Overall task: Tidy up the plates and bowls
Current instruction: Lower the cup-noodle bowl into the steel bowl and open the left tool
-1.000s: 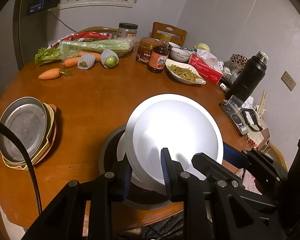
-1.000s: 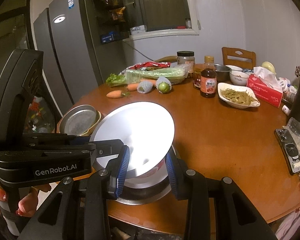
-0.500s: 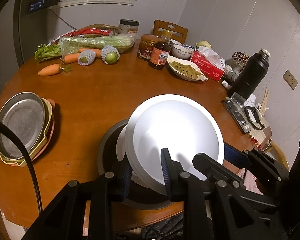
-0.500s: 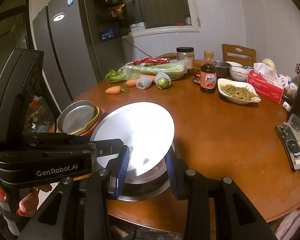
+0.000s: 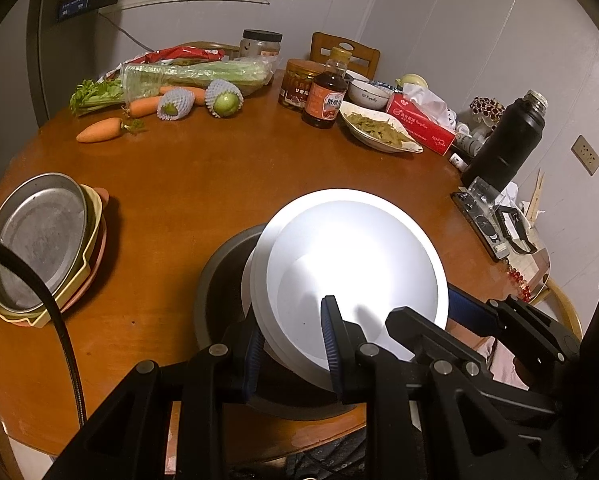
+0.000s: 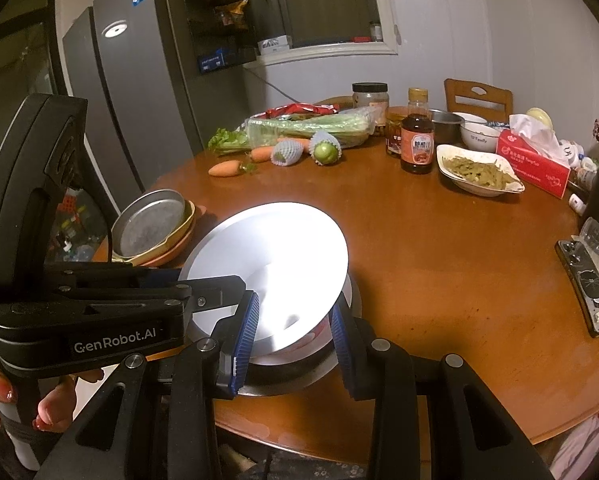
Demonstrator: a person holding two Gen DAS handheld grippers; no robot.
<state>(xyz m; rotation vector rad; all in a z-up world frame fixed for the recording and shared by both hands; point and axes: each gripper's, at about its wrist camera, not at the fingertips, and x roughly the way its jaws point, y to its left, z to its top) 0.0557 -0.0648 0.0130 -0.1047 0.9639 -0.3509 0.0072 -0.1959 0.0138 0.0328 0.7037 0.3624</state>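
Round wooden table point(image 5: 227, 184) | white plates point(image 5: 355, 264) tilted over dark pan point(image 5: 223, 280) at near edge | left gripper point(image 5: 291, 344) and right gripper point(image 6: 293, 340) both clamp rims, sharing load, probably for stacking.

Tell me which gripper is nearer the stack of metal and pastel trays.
Left. The left gripper grips the white plates' edge on the tray stack's side; the right gripper grips their opposite edge.

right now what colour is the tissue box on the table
Red with white print, tissue box; clearest in the right wrist view.
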